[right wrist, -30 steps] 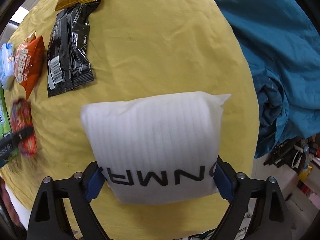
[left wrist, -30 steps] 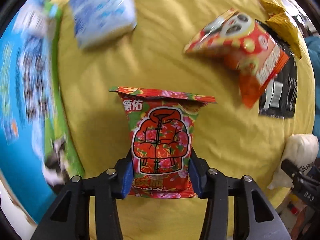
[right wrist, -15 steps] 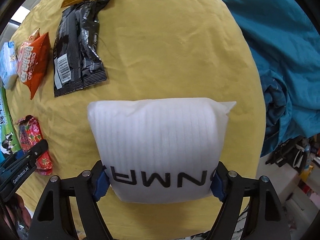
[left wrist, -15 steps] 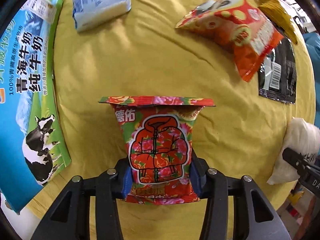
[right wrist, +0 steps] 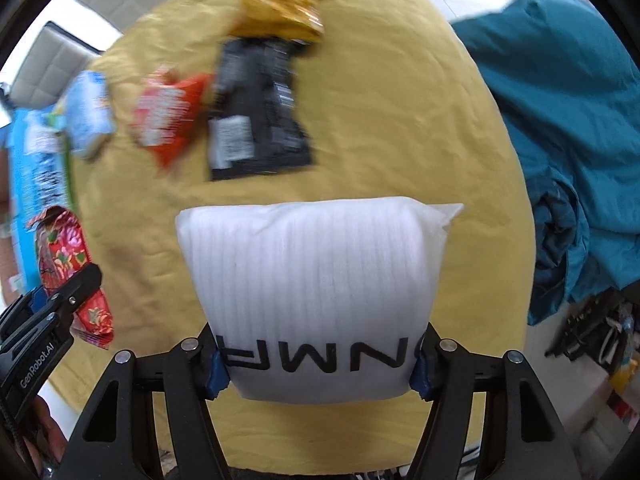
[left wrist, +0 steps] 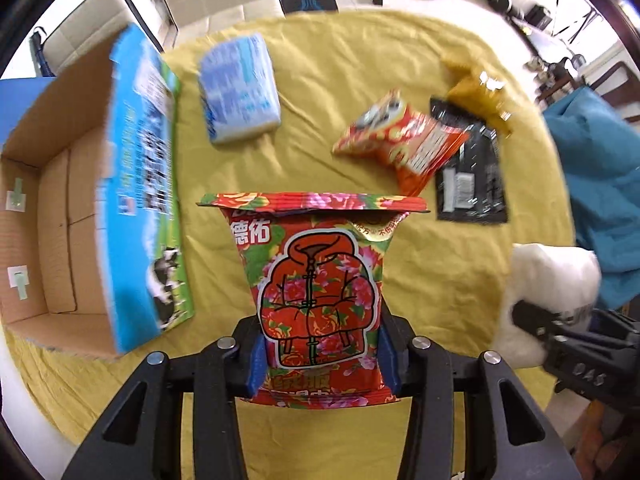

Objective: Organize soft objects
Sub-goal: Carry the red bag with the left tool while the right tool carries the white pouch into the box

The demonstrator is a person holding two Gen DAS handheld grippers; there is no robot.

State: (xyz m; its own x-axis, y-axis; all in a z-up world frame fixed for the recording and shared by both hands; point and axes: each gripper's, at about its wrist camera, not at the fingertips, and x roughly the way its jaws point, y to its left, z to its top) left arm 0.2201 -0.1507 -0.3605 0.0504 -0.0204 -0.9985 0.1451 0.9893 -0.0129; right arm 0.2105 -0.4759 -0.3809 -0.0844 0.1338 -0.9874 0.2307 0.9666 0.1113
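Left tongs (left wrist: 320,360) grip the floral pack (left wrist: 316,292), nearer the box (left wrist: 48,216) at the worktop's left edge; right tongs (right wrist: 320,364), closing, squeeze the white pack (right wrist: 316,280).

both grippers point down; left gripper (left wrist: 320,354) clamped, right gripper (right wrist: 320,364) closing (squeezing).

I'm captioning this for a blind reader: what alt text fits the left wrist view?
The left claw grips a red floral packet above a yellow cloth. An open cardboard box sits to its left, with more snack packets beyond.
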